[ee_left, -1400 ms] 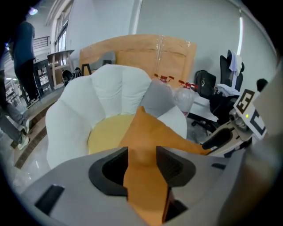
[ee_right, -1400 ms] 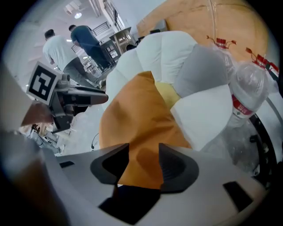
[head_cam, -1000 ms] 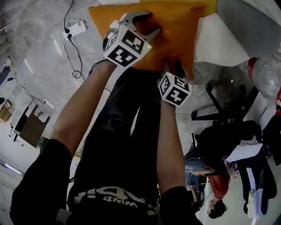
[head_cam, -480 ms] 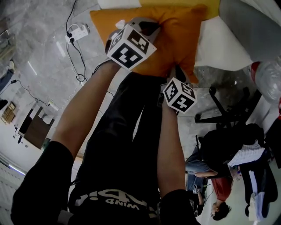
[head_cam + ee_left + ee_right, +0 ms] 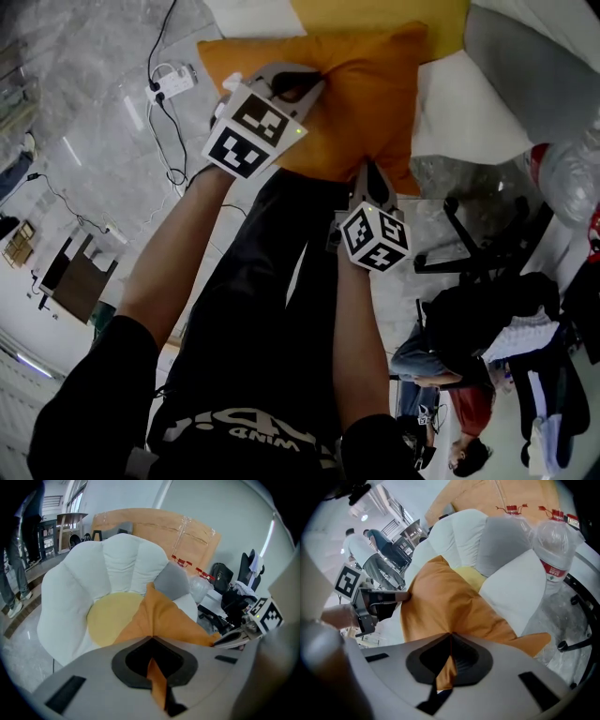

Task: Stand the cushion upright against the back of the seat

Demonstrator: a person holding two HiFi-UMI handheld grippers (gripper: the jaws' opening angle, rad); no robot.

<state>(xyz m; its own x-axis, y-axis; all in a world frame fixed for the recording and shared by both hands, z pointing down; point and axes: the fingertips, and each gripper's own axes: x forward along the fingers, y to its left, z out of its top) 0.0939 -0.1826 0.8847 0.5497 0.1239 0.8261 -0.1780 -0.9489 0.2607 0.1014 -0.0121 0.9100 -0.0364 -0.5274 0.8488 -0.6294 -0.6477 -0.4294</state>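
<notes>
At the seat's (image 5: pixel 70 597) front lies the cushion (image 5: pixel 366 94) — not yet against the back — with the left gripper (image 5: pixel 298 82) and right gripper (image 5: pixel 368 176) each clenched on a thin fold of its near edge, so fabric may slip out on the swing up.

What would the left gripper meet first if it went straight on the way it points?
The orange cushion that the left gripper is shut on; beyond it, probably the white seat back, depth unclear.
</notes>
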